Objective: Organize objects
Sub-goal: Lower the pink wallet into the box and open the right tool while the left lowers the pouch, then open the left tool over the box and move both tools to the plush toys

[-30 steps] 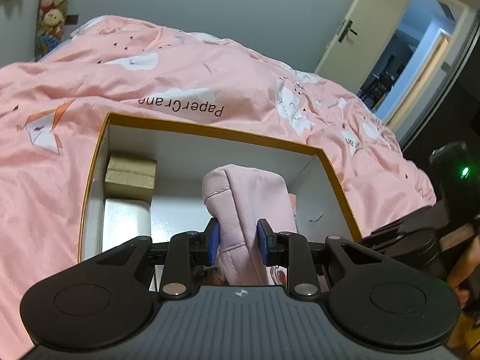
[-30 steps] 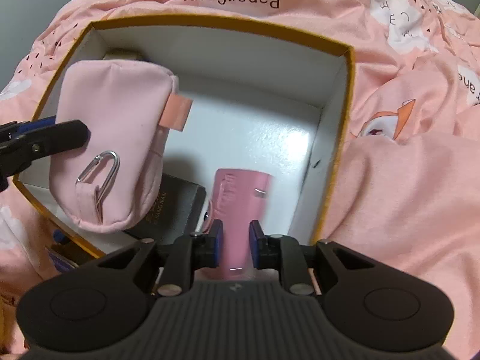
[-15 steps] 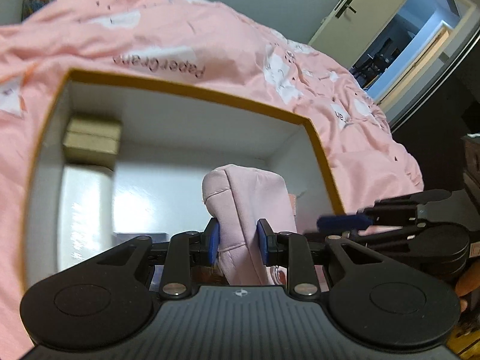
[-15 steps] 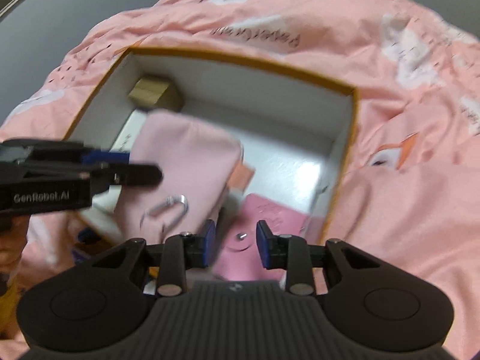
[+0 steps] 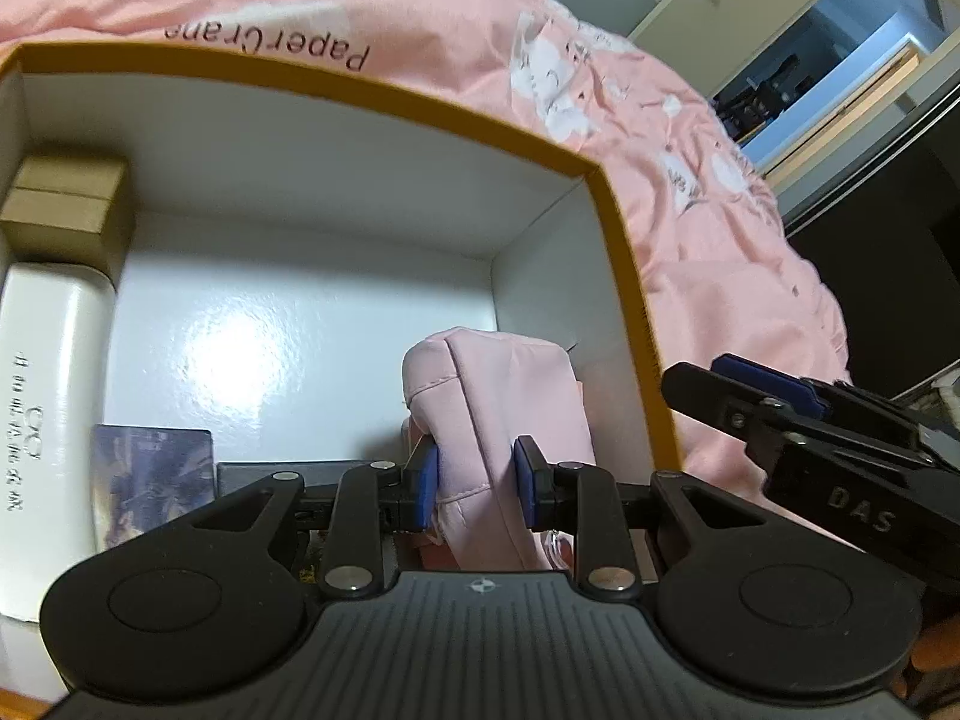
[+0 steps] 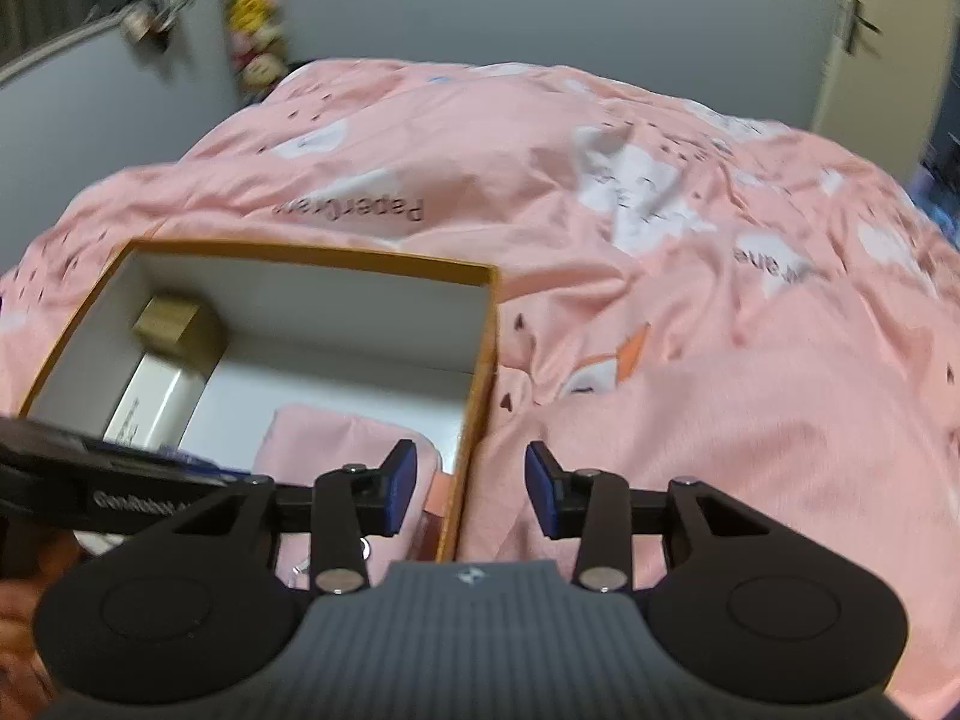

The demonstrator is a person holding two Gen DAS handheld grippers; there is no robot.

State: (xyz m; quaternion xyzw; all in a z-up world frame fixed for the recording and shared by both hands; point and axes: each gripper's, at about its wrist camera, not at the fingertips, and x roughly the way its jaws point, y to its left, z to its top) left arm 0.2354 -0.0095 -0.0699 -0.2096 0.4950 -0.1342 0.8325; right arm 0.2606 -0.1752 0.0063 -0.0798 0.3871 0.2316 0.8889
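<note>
My left gripper (image 5: 474, 489) is shut on a pink fabric pouch (image 5: 504, 408) and holds it inside the orange-rimmed white box (image 5: 420, 102), near its right wall. The pouch also shows in the right wrist view (image 6: 336, 444), low in the box. My right gripper (image 6: 471, 489) is open and empty, above the box's right wall (image 6: 480, 360). It shows in the left wrist view (image 5: 780, 414) just outside the box on the right. The left gripper's arm (image 6: 108, 486) crosses the right wrist view at the left.
In the box lie a gold carton (image 5: 66, 210) at the far left corner, a long white case (image 5: 48, 420) along the left wall, a card (image 5: 150, 474) and a dark flat item (image 5: 288, 471). The pink duvet (image 6: 720, 330) surrounds the box. An open door (image 5: 828, 48) is far right.
My right gripper let go of the small pink item, opened, and drew back up and out of the box. My left gripper lowered the pouch deeper into the box.
</note>
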